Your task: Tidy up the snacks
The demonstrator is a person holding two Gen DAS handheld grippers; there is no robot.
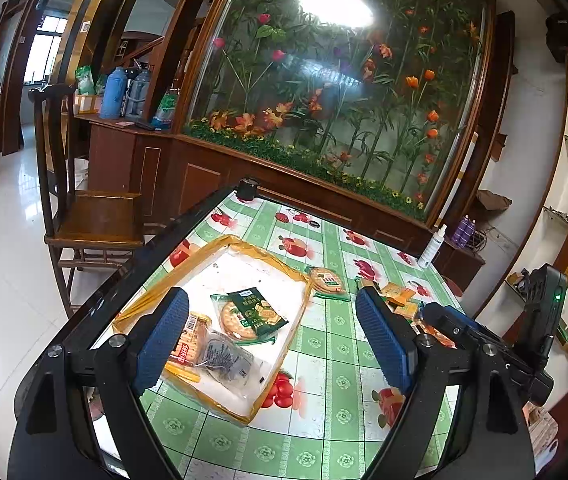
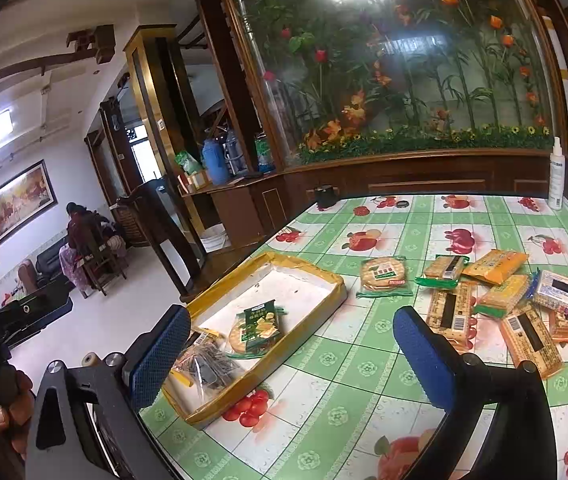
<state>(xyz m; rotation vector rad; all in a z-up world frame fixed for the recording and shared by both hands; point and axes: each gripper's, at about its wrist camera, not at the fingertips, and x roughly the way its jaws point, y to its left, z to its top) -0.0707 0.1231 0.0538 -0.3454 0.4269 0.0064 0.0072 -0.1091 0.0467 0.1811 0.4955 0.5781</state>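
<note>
Right gripper [image 2: 292, 356] jaws spread wide, nothing between the pads; it hangs over the tablecloth just off the tray's near right corner, between tray and loose pile, which looks like a pause between a drop-off and the next pick. Left gripper [image 1: 271, 340] also open and empty, poised over the tray [image 1: 239, 242], likely standing by rather than working. The tray, a shallow white box with yellow-taped rim, serves as the collecting point: inside it lie a green round-cracker pack [image 2: 257, 328] near the middle, and a clear-wrapped pack [image 2: 203, 364] with an orange-labelled cracker pack [image 1: 189, 338] at the near end, left as they landed, not squared up. Just outside the tray's far right corner, one more round-cracker pack [image 2: 384, 276] lies alone. Further right of the tray, well apart from it, a heap of yellow and tan biscuit packs [image 2: 504, 300] overlaps loosely, still unsorted. Judgement: early in the job; most snacks remain outside the tray, nearest candidate the lone round pack.
</note>
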